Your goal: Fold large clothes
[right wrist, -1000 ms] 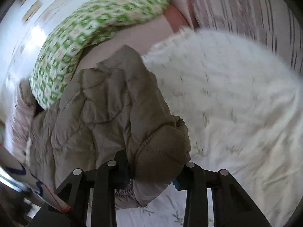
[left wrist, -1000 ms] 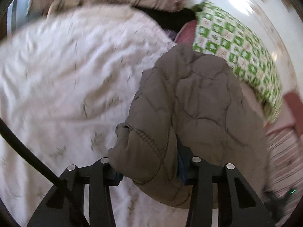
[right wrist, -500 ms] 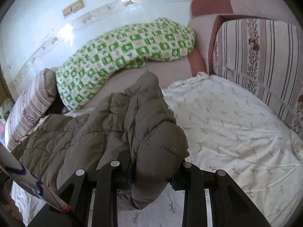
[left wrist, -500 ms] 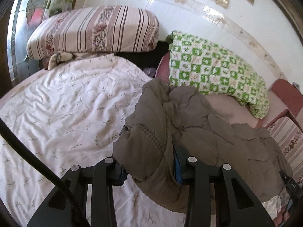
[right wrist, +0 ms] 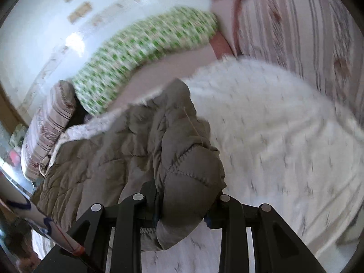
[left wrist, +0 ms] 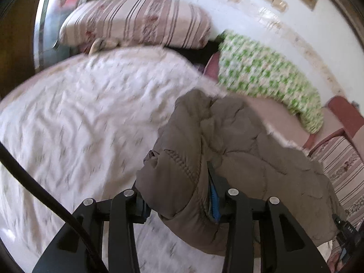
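Note:
A grey-brown quilted puffer jacket (left wrist: 227, 154) is held up over a bed covered with a white leaf-print sheet (left wrist: 79, 125). My left gripper (left wrist: 179, 204) is shut on one bunched edge of the jacket. My right gripper (right wrist: 184, 207) is shut on another bunched edge of the same jacket (right wrist: 127, 145). The jacket hangs between both grippers and drapes toward the sheet (right wrist: 273, 136). The fingertips are hidden by the padded fabric.
A green-and-white checked blanket (left wrist: 261, 75) lies along the wall, also in the right wrist view (right wrist: 141, 45). Striped cushions stand at the bed's ends (left wrist: 136, 20) (right wrist: 295, 22). A black cable (left wrist: 45, 195) crosses the left view.
Both grippers keep their hold on the jacket and are swinging it; both views have tipped downward toward the bed since half a second ago and are blurred by motion.

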`<state>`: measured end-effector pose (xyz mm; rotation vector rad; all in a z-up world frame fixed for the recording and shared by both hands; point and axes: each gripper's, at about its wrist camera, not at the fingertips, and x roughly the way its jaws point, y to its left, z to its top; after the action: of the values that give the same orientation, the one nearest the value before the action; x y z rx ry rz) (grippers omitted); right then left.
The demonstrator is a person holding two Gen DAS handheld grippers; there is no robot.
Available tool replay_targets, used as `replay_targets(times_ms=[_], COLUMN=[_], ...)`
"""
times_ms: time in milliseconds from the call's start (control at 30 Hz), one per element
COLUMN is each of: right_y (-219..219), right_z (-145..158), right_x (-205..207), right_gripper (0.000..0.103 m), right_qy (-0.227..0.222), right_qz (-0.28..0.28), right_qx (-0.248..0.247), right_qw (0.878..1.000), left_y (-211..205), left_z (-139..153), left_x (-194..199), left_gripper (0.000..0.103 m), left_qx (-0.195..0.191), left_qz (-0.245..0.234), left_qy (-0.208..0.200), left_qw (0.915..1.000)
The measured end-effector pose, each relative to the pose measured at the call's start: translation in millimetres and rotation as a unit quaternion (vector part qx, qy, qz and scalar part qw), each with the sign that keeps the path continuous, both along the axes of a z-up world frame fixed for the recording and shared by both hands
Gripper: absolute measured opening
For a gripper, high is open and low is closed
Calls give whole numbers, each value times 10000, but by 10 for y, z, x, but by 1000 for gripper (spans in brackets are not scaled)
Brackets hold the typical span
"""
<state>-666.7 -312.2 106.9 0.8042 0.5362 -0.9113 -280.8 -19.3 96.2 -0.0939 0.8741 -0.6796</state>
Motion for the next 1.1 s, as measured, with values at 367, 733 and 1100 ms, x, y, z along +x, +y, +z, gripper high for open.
replay_targets(times_ms=[367,733,1100], right_y=[-262,113,128], right_z=[-635,86,-70], right_x=[-665,-573,1100], right_gripper=[66,58,39], right_qy=[-1250,-447,650], right_qz=[-657,-668,1499], right_qx=[2094,155,-568], right_qw=[9676,9966,9849], left_y=[606,509,-1146], left_z=[-502,237,-89], left_x=[267,-115,-571], left_gripper=[74,74,74], left_qx=[-515,-285,1256], left_qz=[1035,1011,-1065], left_qy=[1542,-485,-1161], left_qw=[9813,9933,9795])
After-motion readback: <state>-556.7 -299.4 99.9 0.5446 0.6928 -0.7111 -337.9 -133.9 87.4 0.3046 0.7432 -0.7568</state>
